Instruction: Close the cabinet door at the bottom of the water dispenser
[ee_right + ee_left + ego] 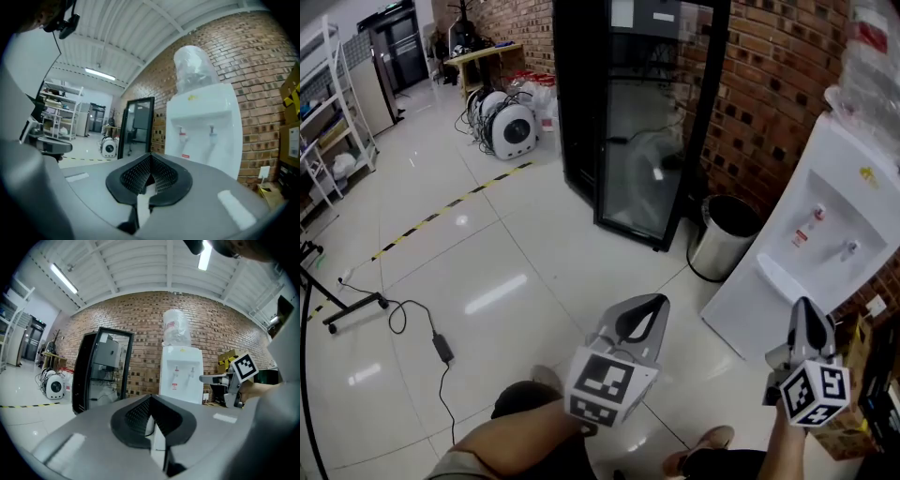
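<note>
L tool (649, 314) & R tool (807, 314): both clenched, jaws together, nothing btwn them. Both are held level in front of the dispenser (811, 234), not touching it. Dispenser stands vs the brick wall, bin (727, 234) just beside it. Door (748, 323) = lower front panel. From head view it looks flush w/ the body, no gap seen, but can't confirm it's latched.

Risks, my read: if unlatched it may swing back open, as nothing holds it. A re-push w/ a closed tip could skid on the smooth panel. Too hard a shove could rock the unit + bottle (176, 326) on top.
</note>
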